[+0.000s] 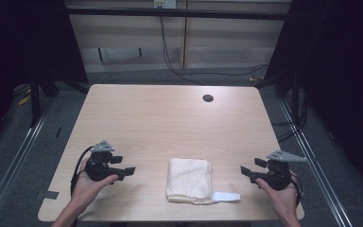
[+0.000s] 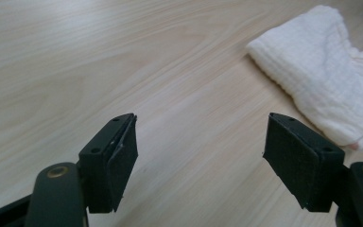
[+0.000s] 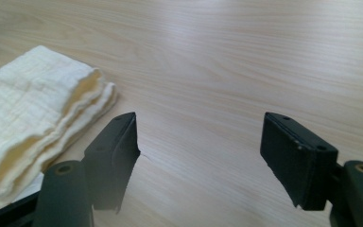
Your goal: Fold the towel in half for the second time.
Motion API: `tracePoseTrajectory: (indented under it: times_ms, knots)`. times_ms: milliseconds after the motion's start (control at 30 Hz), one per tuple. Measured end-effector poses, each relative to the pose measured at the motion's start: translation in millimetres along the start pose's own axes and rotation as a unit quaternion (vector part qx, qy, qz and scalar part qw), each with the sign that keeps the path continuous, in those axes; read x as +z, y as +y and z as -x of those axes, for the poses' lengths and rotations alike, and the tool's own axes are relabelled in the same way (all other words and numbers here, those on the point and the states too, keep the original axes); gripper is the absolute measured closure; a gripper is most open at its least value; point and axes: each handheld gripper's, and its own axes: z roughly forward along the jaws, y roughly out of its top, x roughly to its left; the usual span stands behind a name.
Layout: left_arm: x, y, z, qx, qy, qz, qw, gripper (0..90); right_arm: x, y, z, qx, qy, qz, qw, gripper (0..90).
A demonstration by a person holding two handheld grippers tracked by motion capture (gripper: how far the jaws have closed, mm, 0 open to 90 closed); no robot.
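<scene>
A folded cream cloth lies near the front edge of the wooden table, with a white label sticking out at its right front corner. My left gripper hovers to the cloth's left, jaws wide apart with bare wood between them. My right gripper sits to the cloth's right, likewise open and holding nothing. In the left gripper view the cloth lies beyond the open left gripper, up to the right. In the right gripper view the cloth rests left of the open right gripper.
A small dark round hole marks the table's far side. Cables trail over the floor behind the table, and dark frame posts stand at either side.
</scene>
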Motion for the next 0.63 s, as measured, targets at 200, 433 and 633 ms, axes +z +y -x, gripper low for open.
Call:
tracePoseTrajectory:
  times_ms: [200, 433, 633]
  knots:
    - [-9.3, -23.0, -2.4, -0.018, 0.005, 0.031, 0.9994, 25.4, -7.3, -10.3, 13.4, 0.018, -0.018, 0.012, 0.9996, 24.8]
    - [-18.1, -34.7, -2.1, -0.013, 0.034, 0.046, 0.9983, 24.4, -11.2, -18.5, 21.3, 0.027, -0.036, 0.011, 0.9989, 23.5]
    - [-14.0, -31.1, -1.9, 0.004, 0.037, 0.053, 0.9979, 26.1, -10.3, -20.8, 23.0, 0.033, -0.066, 0.007, 0.9972, 22.8]
